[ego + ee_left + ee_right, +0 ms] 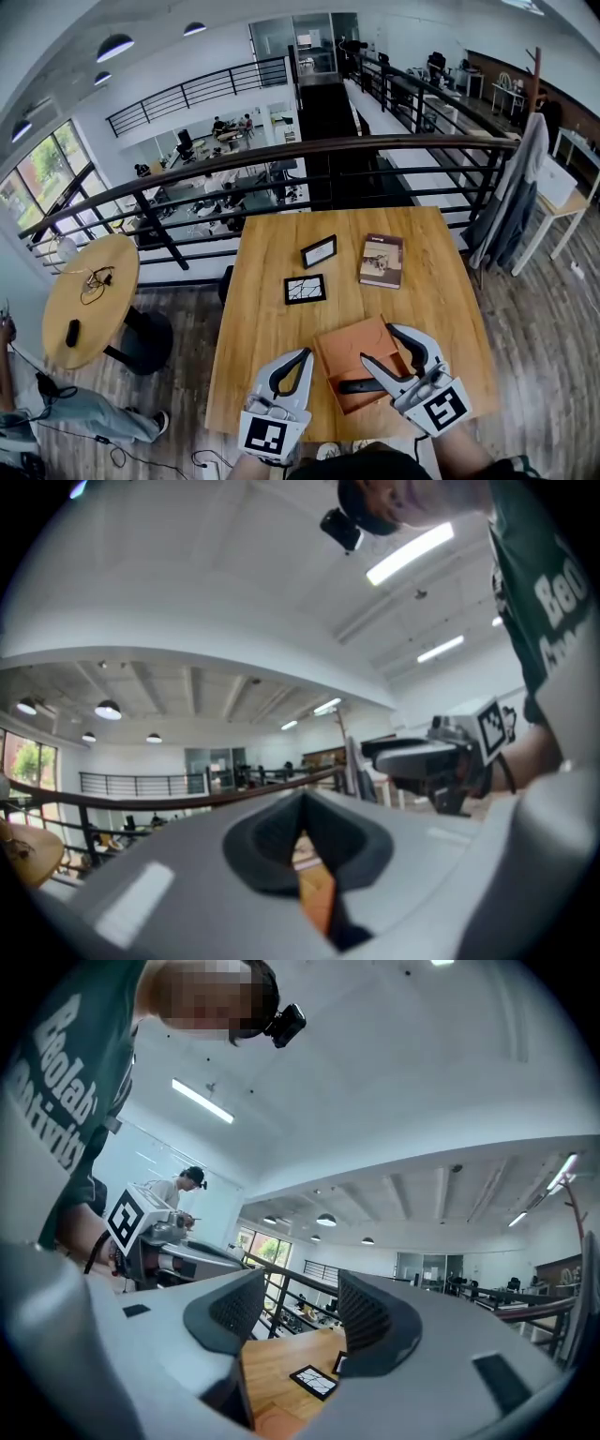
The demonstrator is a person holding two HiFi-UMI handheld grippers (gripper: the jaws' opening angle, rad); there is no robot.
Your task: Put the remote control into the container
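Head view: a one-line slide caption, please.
Right gripper open over the black remote lying on the brown container; left gripper shut, near the wooden table edge.

In your head view, the remote control lies in the brown container. Its right end is hidden under your right gripper, and so is the container's near right corner. The print on the book is too small to read. In your left gripper view, the left gripper fills the lower half, so only a sliver of table shows below its jaws.
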